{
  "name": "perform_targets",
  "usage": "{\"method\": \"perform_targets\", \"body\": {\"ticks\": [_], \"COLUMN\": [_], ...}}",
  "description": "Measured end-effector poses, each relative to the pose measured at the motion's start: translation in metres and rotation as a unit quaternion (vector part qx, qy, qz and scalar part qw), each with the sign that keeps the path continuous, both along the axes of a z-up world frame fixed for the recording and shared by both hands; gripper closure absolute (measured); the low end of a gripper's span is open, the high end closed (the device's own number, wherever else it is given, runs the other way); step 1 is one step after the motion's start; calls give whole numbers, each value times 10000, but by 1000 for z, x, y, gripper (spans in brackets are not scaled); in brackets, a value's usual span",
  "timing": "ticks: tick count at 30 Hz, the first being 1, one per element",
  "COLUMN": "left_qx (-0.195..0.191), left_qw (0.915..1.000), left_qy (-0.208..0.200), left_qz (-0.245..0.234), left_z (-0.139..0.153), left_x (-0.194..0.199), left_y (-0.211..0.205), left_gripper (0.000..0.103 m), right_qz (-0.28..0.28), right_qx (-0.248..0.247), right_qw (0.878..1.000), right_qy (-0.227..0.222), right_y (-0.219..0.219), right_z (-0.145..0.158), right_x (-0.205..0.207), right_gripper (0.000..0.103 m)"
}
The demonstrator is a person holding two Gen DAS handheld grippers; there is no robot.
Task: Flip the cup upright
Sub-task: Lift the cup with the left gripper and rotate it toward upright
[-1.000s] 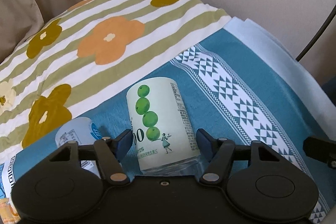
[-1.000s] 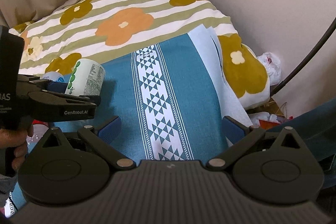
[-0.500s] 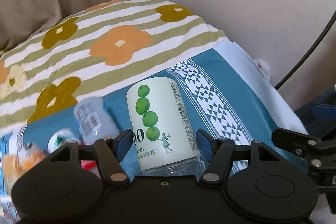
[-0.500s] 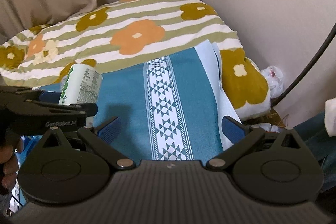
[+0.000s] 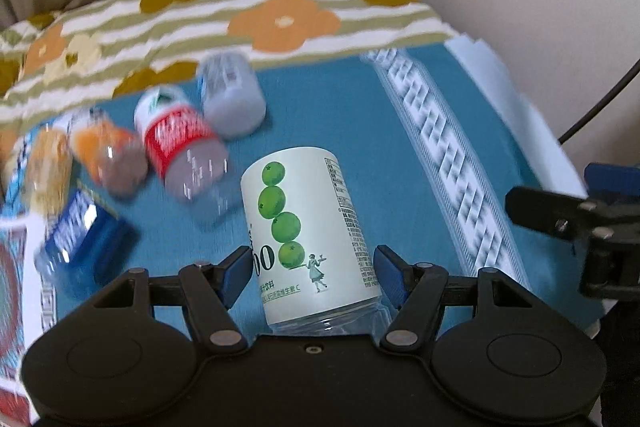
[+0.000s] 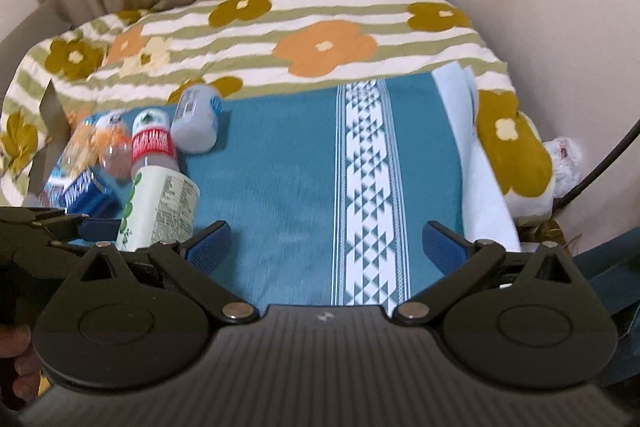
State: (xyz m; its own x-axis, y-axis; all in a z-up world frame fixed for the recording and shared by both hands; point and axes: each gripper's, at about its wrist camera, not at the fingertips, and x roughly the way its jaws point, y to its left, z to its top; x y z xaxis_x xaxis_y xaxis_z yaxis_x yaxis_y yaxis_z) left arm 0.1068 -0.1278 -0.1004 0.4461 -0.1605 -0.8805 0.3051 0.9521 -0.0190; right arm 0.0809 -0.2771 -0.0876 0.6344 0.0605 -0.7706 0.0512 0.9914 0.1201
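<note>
The cup is a clear plastic one with a pale green label showing green fruits. My left gripper is shut on it, a blue pad on each side, and holds it lifted above the teal cloth, its far end pointing away from me. The cup also shows in the right wrist view at the lower left, held by the left gripper. My right gripper is open and empty over the teal cloth, to the right of the cup.
Several bottles and cups lie on their sides at the left: a red-labelled one, a grey one, an orange one and a blue one. A flowered striped blanket lies behind. Wall and a black cable stand at right.
My left gripper has lifted the cup and drawn it back, so more of the lying bottles at the left came into view. My right gripper has also risen and pulled back, still open.
</note>
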Motion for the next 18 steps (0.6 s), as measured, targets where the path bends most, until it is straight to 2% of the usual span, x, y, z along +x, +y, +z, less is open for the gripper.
{"method": "perform_targets", "body": {"ticks": [6,15,16,18], "left_qx": [201,263,266,260], "left_qw": [9997,9995,9995,9995], "left_qy": [130,101,100,64], "left_qz": [-87,-145,-143,-138], "left_z": [-28,-37,-37,-37], "left_x": [-9,-13,-12,-13], "left_y": [0,-4,-4,-5], "left_gripper": [32,31,29,15], "right_qz": [115,139,142,151], "right_qx": [-8,-19,-15,-22], "right_qw": [9997,9993,9993,9992], "right_qy": [215,355,359,362], "right_y": [2,-1,-2,-2], "right_z": [-20,-31,-31,-31], "right_x": [-9,-15,-15,-15], "right_gripper": [0,0,0,0]}}
